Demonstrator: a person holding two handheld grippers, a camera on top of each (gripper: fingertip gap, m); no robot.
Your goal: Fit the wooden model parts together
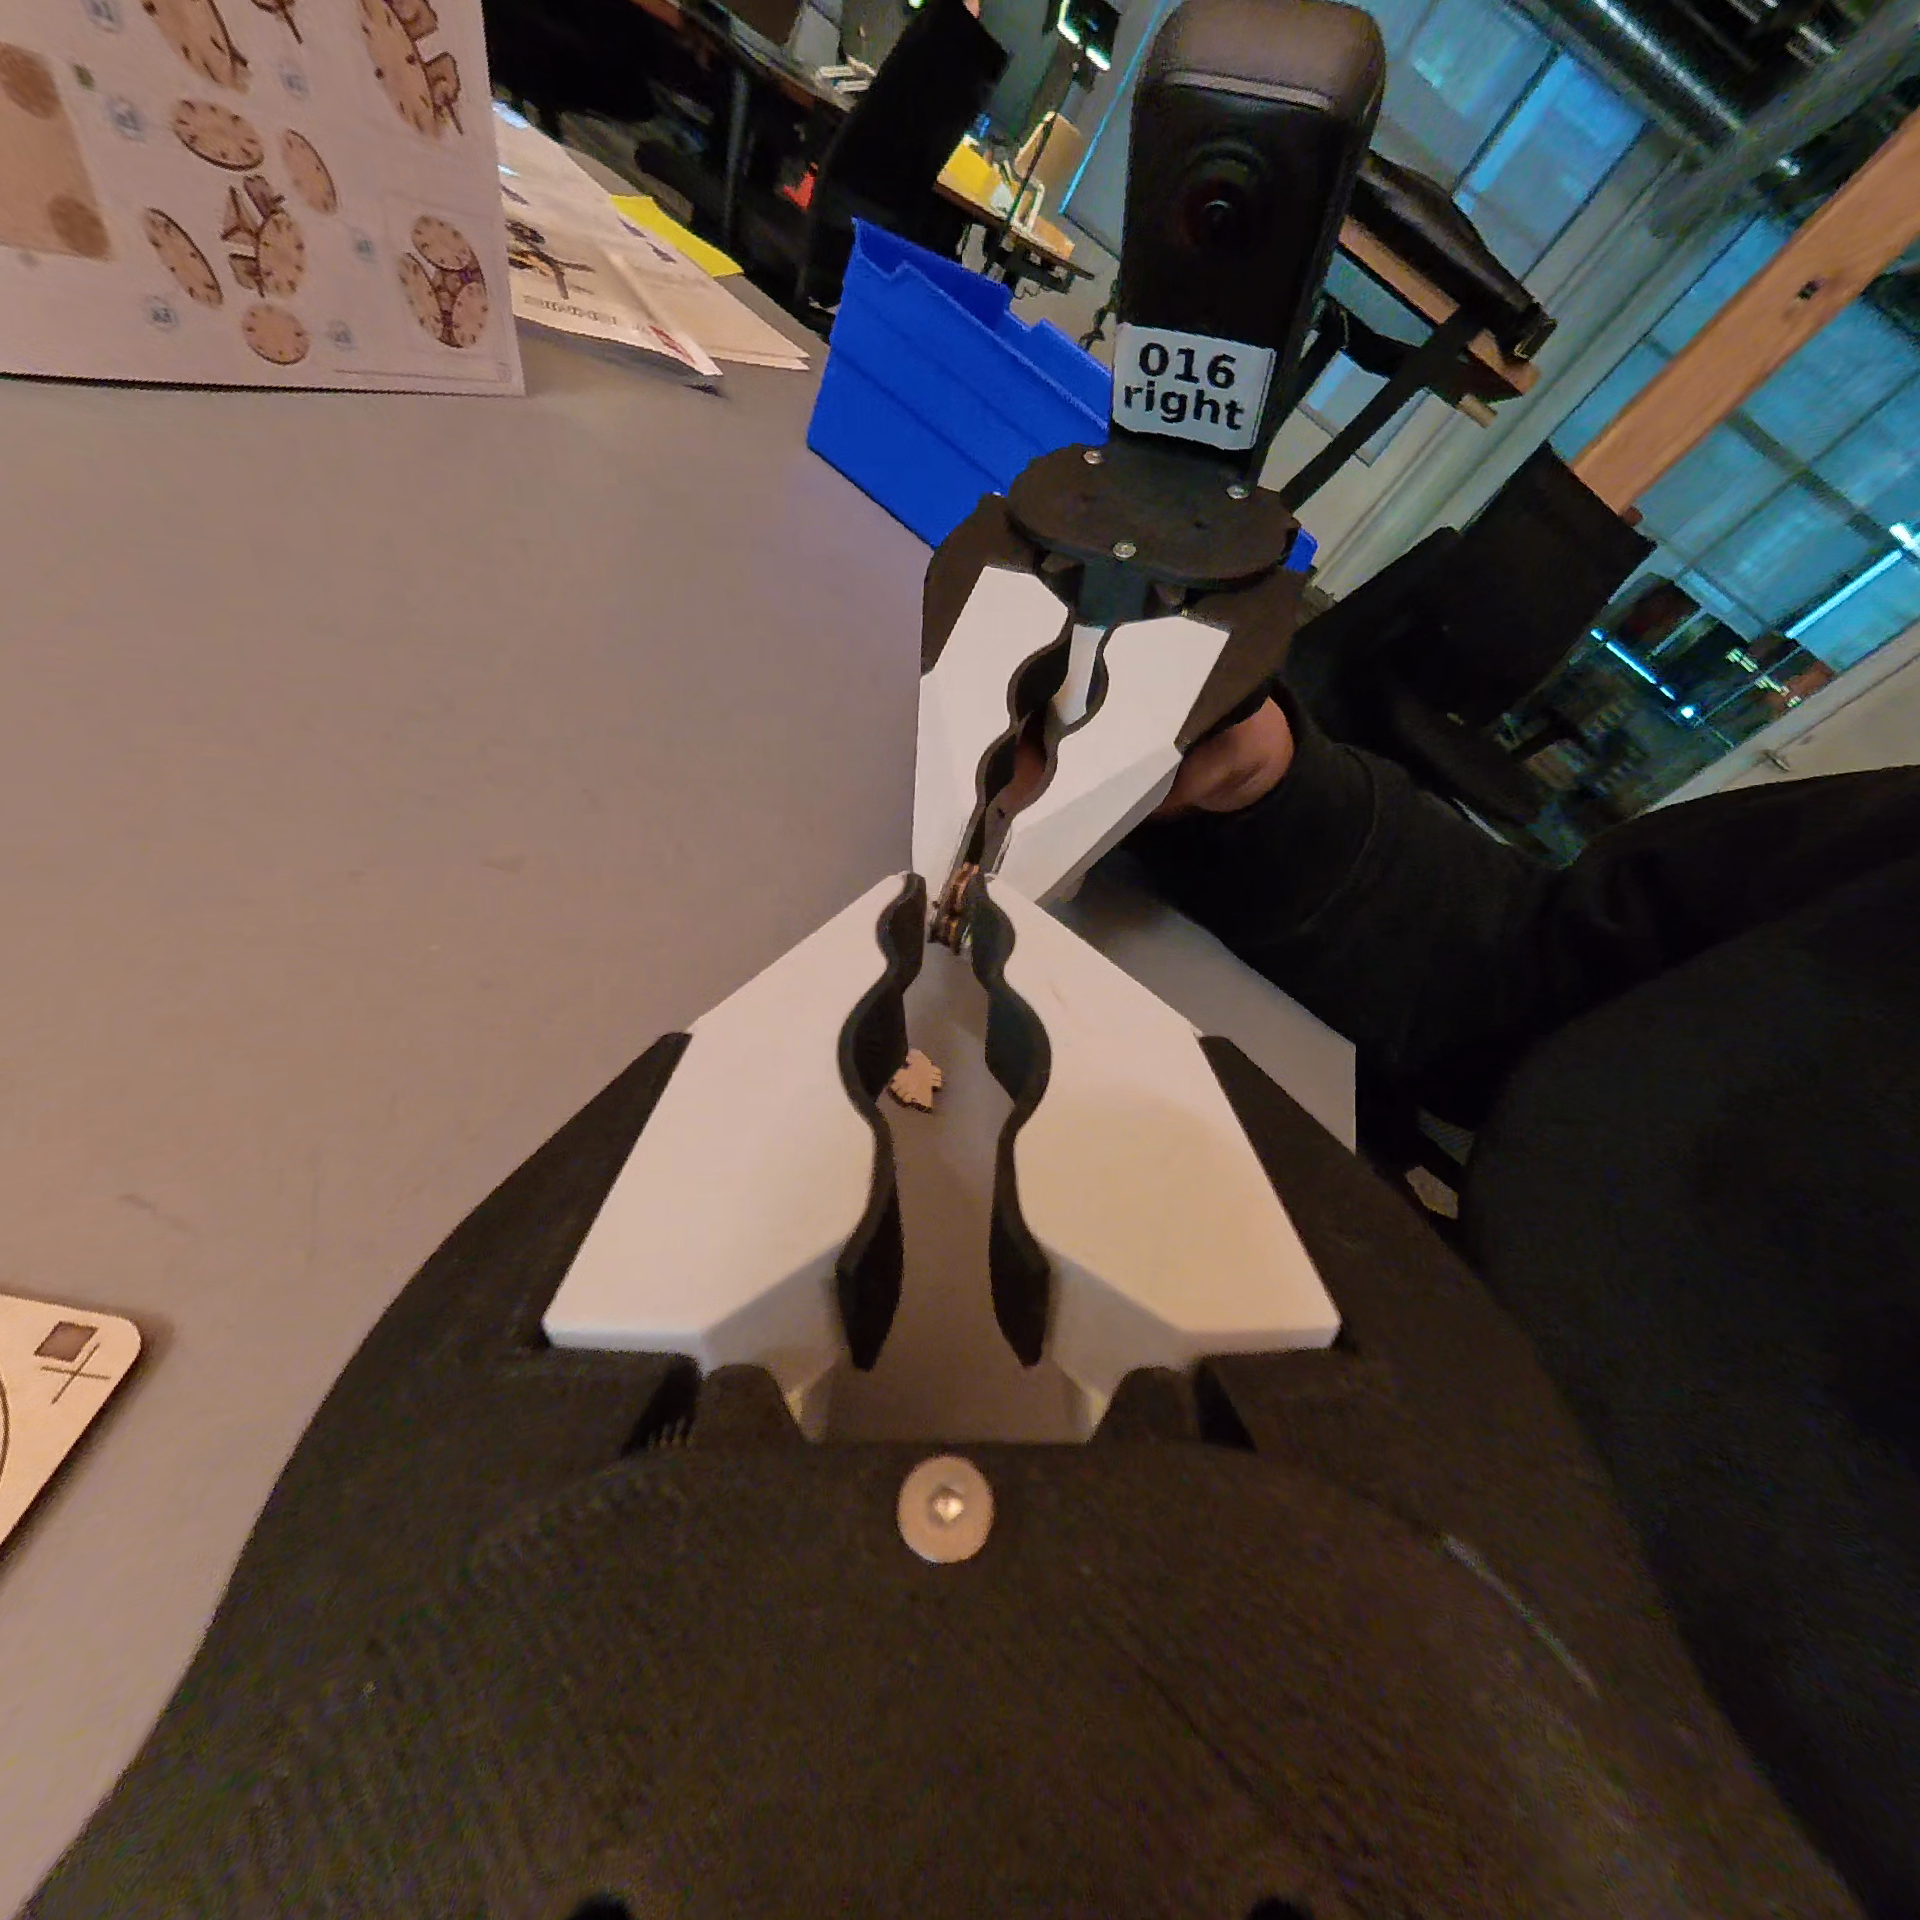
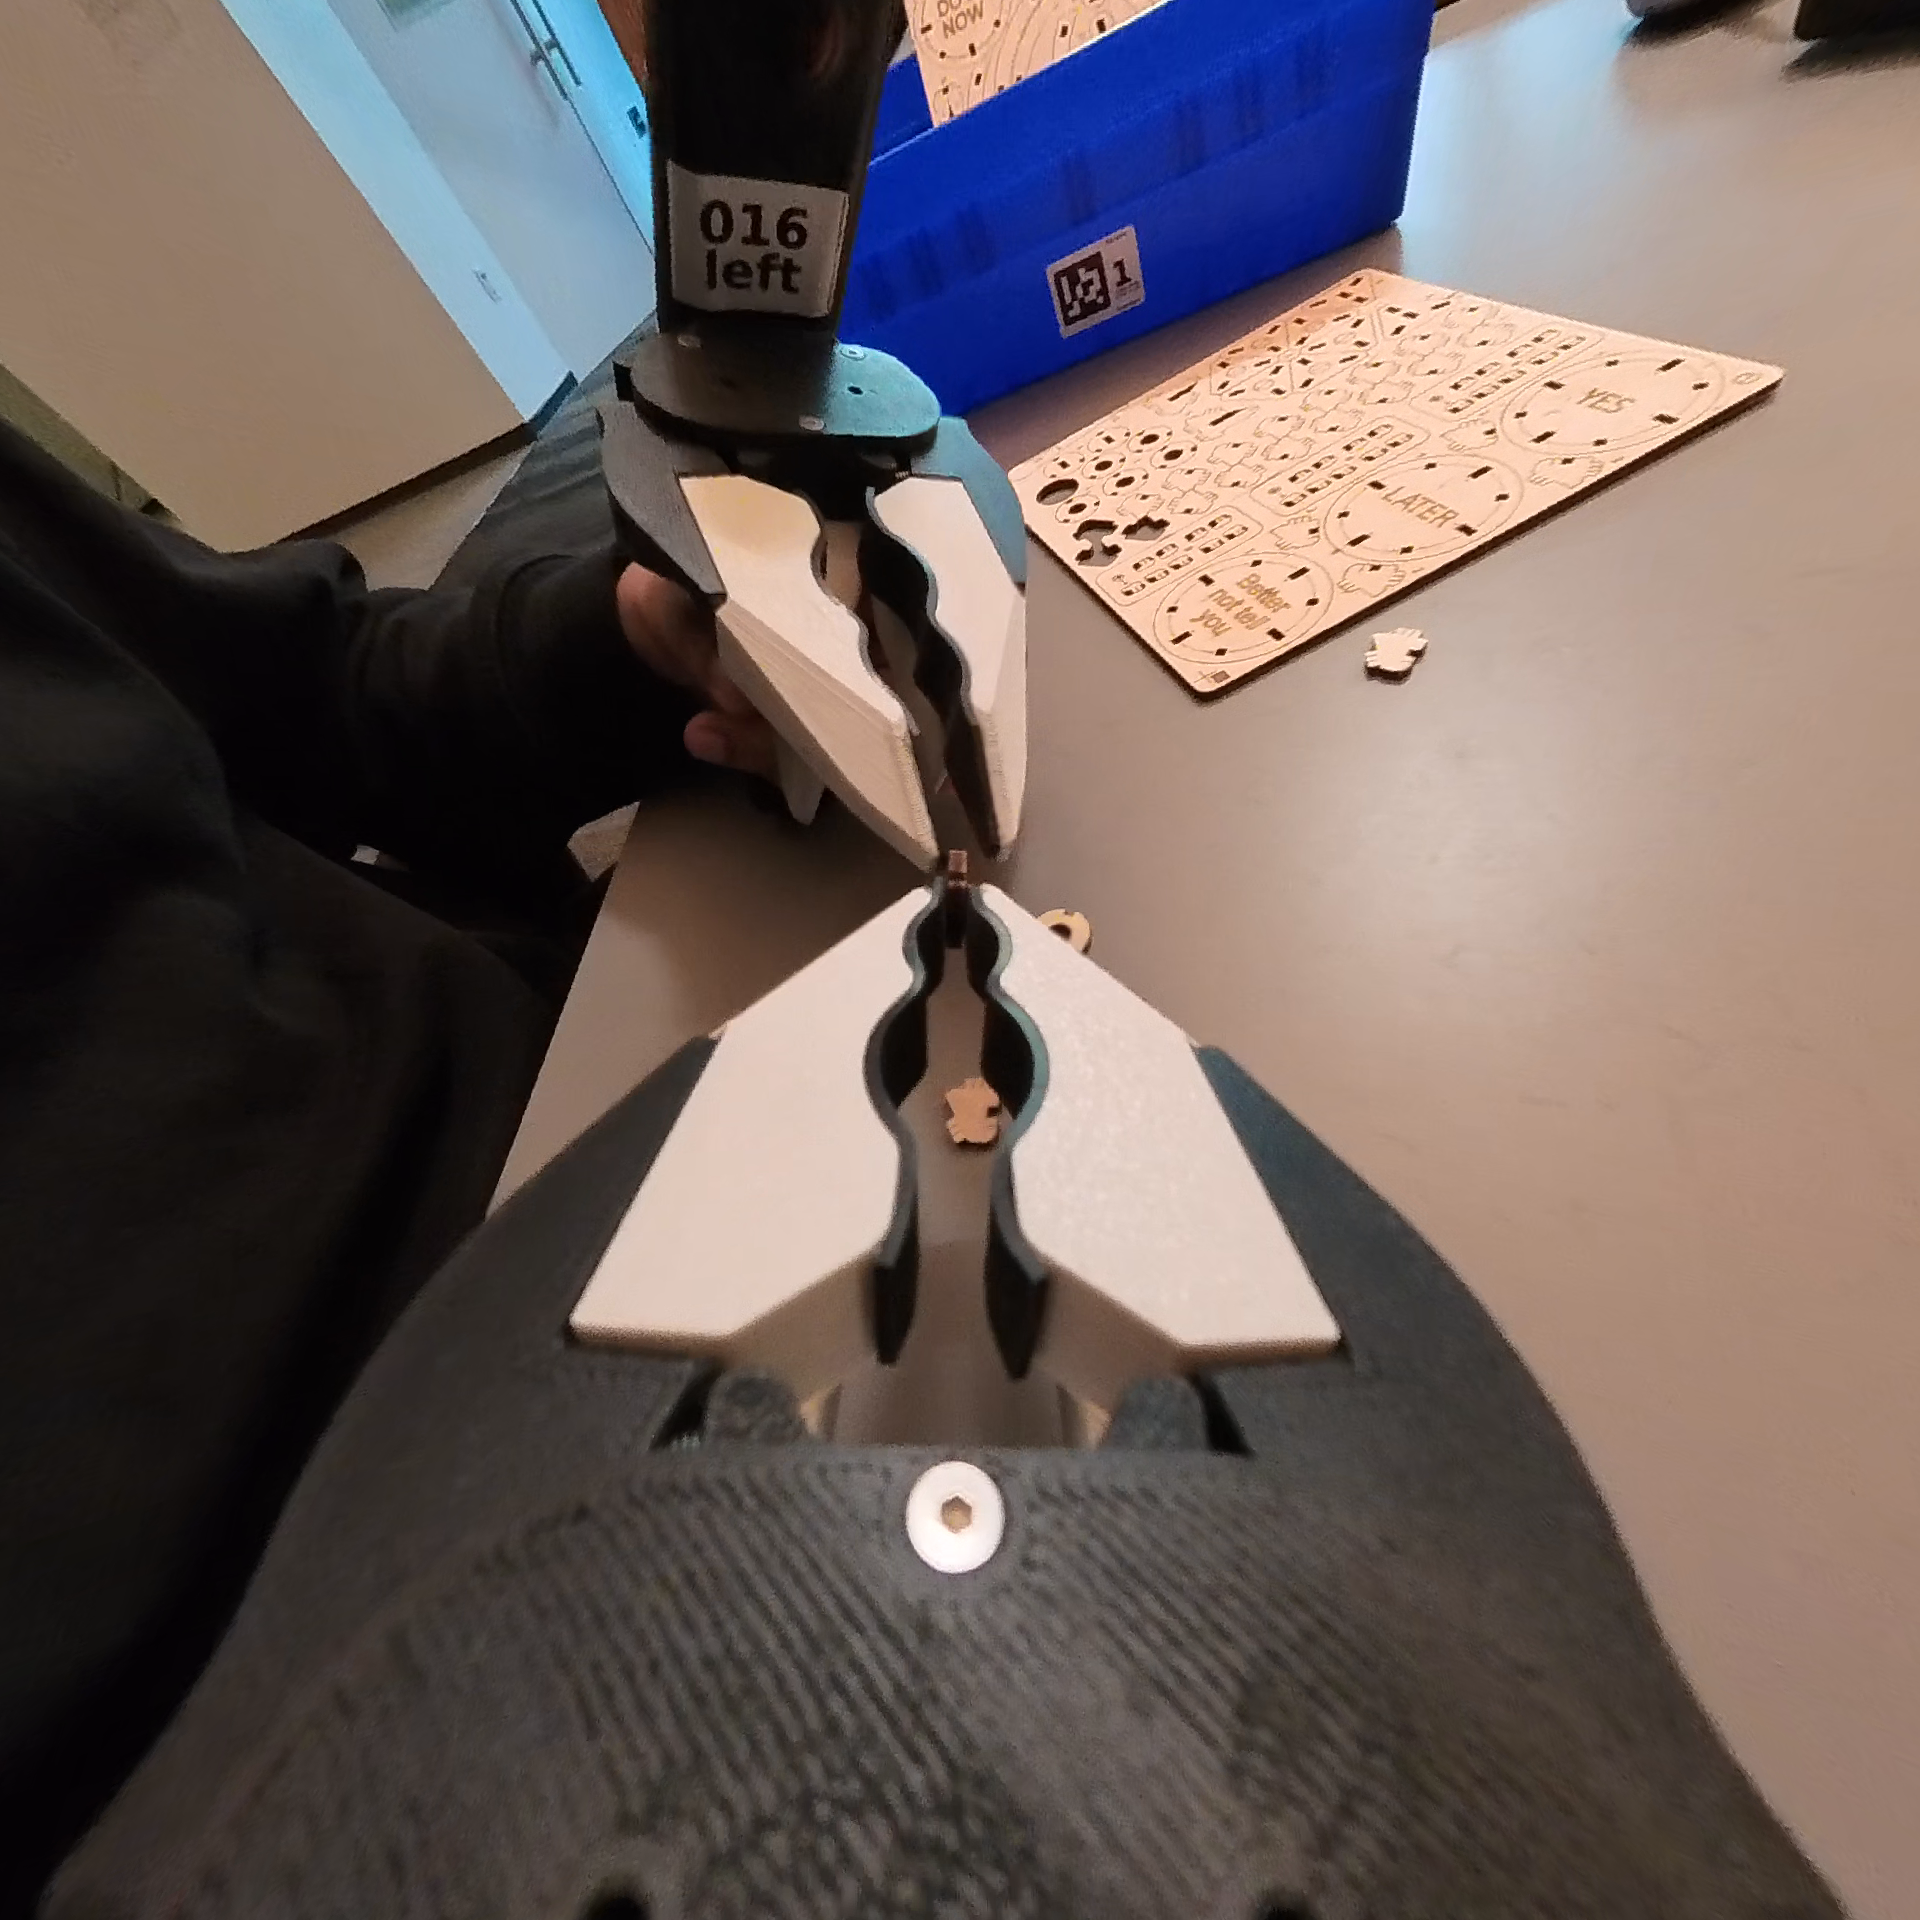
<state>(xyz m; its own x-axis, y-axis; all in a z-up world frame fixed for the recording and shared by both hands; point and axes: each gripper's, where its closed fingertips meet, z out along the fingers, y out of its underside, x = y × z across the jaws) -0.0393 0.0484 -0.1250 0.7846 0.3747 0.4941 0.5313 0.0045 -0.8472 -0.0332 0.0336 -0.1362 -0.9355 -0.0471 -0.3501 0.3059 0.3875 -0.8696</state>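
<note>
Plywood, thin and pale, is what both claws meet on: in the left wrist view the left gripper (image 1: 948, 914) has its tips nearly together around a small wooden piece (image 1: 951, 914), which the right gripper (image 1: 977, 857) pinches from the far side. A loose cut-out (image 1: 916, 1081) lies on the grey table (image 1: 416, 727) beneath the fingers. Only this view shows the instruction sheets (image 1: 249, 187).

The right wrist view shows the right gripper (image 2: 954, 902) pressed tight on the wooden piece (image 2: 954, 878), the left gripper (image 2: 961, 842) just beyond it. Only here appear the punched plywood sheet (image 2: 1382, 457) and the blue bin (image 2: 1143, 177).
</note>
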